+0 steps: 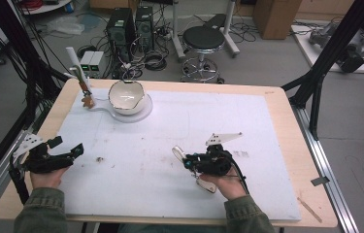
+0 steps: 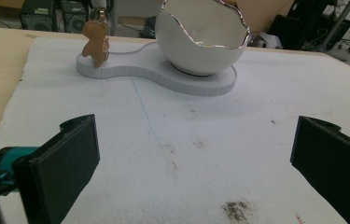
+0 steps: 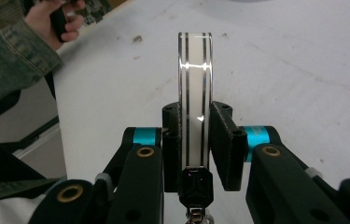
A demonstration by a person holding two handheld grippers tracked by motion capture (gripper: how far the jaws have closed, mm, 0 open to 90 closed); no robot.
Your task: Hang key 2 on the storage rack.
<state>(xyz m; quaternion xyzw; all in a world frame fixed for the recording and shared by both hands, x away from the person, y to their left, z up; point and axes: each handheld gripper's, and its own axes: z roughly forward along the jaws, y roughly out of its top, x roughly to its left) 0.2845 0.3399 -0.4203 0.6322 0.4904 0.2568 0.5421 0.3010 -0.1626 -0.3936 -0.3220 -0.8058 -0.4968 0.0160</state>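
Observation:
A white egg-shell shaped bowl (image 1: 127, 97) (image 2: 203, 39) with a gold rim stands on a white base (image 1: 103, 108) (image 2: 130, 70) at the back left. A small brown gingerbread figure (image 1: 89, 101) (image 2: 96, 43) stands on the base's narrow end. My left gripper (image 1: 68, 144) (image 2: 193, 158) is open near the table's left edge, pointing toward the bowl, with nothing between its jaws. My right gripper (image 1: 188, 160) (image 3: 196, 135) is shut on a white spoon-like piece (image 1: 177, 153) (image 3: 194, 79) with dark edge lines, held edge-on near the front middle.
A white mat (image 1: 247, 126) covers most of the wooden table. A small dark stain (image 1: 99, 158) (image 2: 235, 210) lies ahead of the left gripper. Black frame posts (image 1: 315, 82) stand at the right; a stool (image 1: 203, 39) and computer towers (image 1: 130, 24) lie beyond the table.

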